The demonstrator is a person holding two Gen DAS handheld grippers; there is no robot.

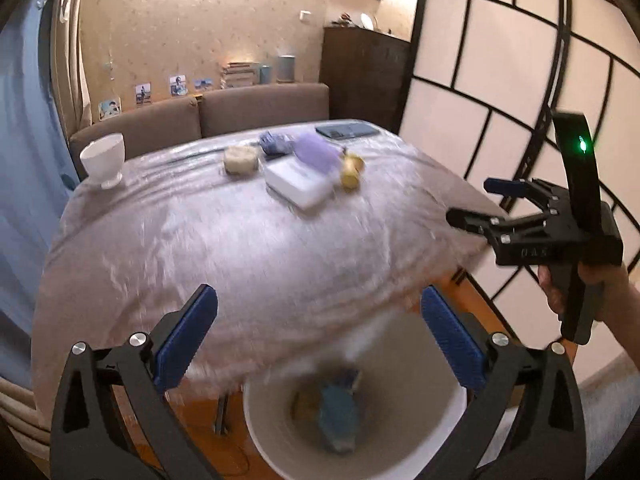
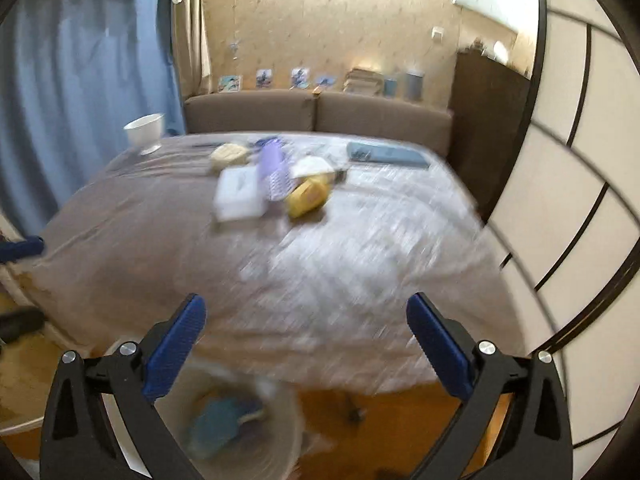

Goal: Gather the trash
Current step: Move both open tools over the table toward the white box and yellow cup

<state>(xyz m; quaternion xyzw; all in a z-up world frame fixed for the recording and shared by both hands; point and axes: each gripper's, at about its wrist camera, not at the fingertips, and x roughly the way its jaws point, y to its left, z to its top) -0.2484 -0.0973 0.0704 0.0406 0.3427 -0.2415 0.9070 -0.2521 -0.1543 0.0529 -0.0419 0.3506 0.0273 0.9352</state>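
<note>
A white trash bin (image 1: pixel 432 432) stands on the floor below the table's near edge, with blue and dark trash (image 1: pixel 338 412) inside; it also shows in the right wrist view (image 2: pixel 280 432). My left gripper (image 1: pixel 320 336) is open and empty above the bin. My right gripper (image 2: pixel 306 344) is open and empty over the table's front edge; it also shows in the left wrist view (image 1: pixel 476 202). On the covered table (image 1: pixel 224 248) lie a yellow crumpled item (image 2: pixel 307 197), a purple packet (image 2: pixel 273 168), a white box (image 2: pixel 239 194), a beige lump (image 2: pixel 228 155) and dark blue wrappers (image 1: pixel 274 145).
A white cup (image 1: pixel 103 159) stands at the table's far left corner. A grey-blue flat case (image 2: pixel 384 155) lies at the far right. A brown sofa (image 2: pixel 320 114) is behind the table, a blue curtain (image 2: pixel 76 92) to the left, a panelled screen (image 1: pixel 500 80) to the right.
</note>
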